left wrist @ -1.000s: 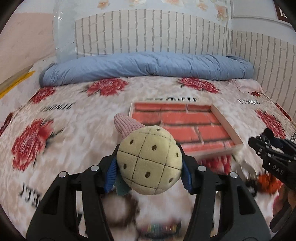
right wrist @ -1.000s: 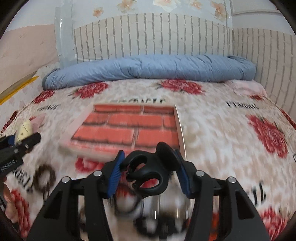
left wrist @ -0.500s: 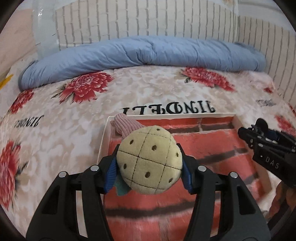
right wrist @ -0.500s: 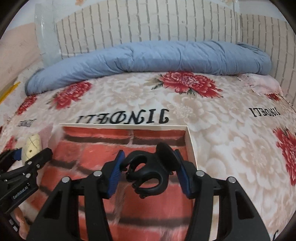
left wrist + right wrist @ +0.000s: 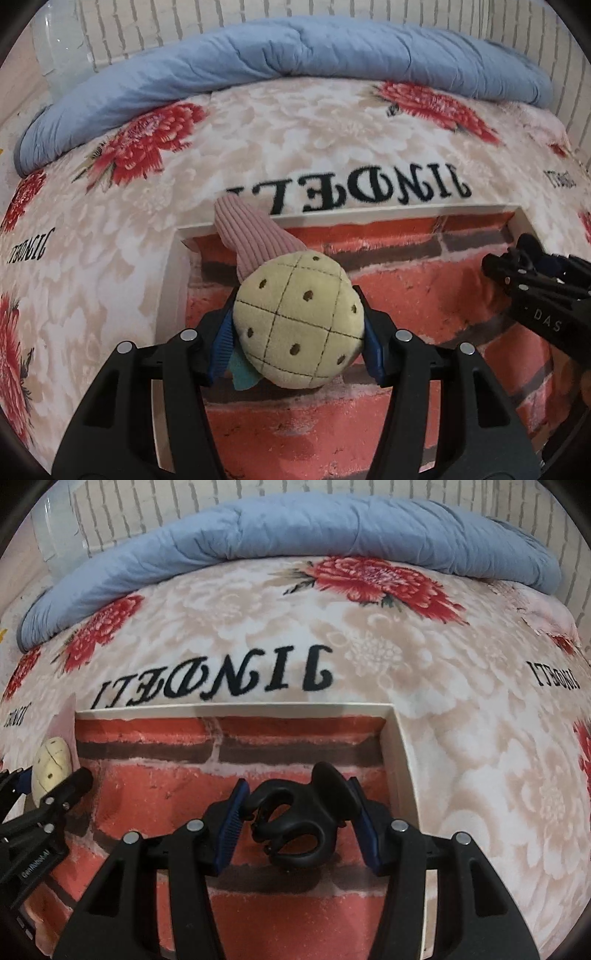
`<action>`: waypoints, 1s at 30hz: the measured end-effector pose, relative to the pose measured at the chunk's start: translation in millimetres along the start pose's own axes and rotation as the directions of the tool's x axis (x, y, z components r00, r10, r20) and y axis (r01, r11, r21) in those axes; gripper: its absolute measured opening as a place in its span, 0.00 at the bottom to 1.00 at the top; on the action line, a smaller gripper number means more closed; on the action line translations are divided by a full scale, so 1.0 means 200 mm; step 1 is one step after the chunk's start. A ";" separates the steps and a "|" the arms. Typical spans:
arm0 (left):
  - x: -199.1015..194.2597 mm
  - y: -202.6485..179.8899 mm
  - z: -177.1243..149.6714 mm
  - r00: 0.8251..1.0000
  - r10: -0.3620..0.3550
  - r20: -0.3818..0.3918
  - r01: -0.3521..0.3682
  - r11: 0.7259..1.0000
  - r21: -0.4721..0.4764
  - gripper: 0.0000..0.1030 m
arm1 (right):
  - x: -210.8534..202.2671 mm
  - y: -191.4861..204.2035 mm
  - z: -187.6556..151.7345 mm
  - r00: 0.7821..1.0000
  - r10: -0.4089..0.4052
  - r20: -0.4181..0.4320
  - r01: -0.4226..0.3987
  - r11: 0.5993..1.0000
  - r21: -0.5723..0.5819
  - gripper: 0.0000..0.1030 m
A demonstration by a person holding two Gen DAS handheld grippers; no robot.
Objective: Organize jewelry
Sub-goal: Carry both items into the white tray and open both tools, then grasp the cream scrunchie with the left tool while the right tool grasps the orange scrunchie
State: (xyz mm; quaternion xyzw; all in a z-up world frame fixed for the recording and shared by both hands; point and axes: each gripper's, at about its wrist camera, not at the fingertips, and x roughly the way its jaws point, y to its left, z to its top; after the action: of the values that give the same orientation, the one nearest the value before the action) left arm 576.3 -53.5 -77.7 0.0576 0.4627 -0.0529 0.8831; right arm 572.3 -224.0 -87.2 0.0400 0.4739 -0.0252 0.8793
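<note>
My left gripper (image 5: 297,338) is shut on a plush toy (image 5: 299,325) with a round yellow stitched body and a pink ribbed head. It hangs over the left part of a shallow white-rimmed box (image 5: 369,214) lined with a red brick print. My right gripper (image 5: 295,821) is shut on a black plastic hair claw clip (image 5: 291,823), held over the right part of the same box (image 5: 400,760). In the left wrist view the right gripper (image 5: 517,269) shows at the right edge. In the right wrist view the left gripper (image 5: 62,786) and the plush toy (image 5: 50,770) show at the left edge.
The box lies on a bed with a beige blanket (image 5: 480,738) printed with red flowers and black lettering. A rolled blue quilt (image 5: 295,55) lies along the far side, below a white brick-pattern wall (image 5: 147,502).
Both grippers have moved forward and lower, from short of the box to over its brick-printed floor. Each kept hold of its object.
</note>
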 end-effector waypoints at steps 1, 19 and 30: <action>0.02 -0.01 0.00 1.000 0.007 -0.015 -0.007 1.000 0.007 0.55 | 0.01 0.01 0.00 1.000 -0.006 -0.009 0.006 1.000 -0.010 0.52; -0.16 0.03 -0.02 0.998 0.058 0.010 -0.058 0.998 0.005 0.81 | -0.23 -0.02 0.00 0.996 0.035 0.084 -0.033 0.999 -0.036 0.70; -0.75 0.09 -0.24 0.982 0.052 0.179 -0.045 0.998 -0.042 0.95 | -0.71 -0.17 -0.23 0.980 0.023 0.198 -0.004 0.995 -0.096 0.74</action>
State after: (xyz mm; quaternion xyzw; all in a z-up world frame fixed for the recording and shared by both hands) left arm 454.6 -23.0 19.6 0.0473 0.3802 -0.0276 0.9233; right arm 453.7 -252.8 4.2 -0.0013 0.3839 -0.0006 0.9234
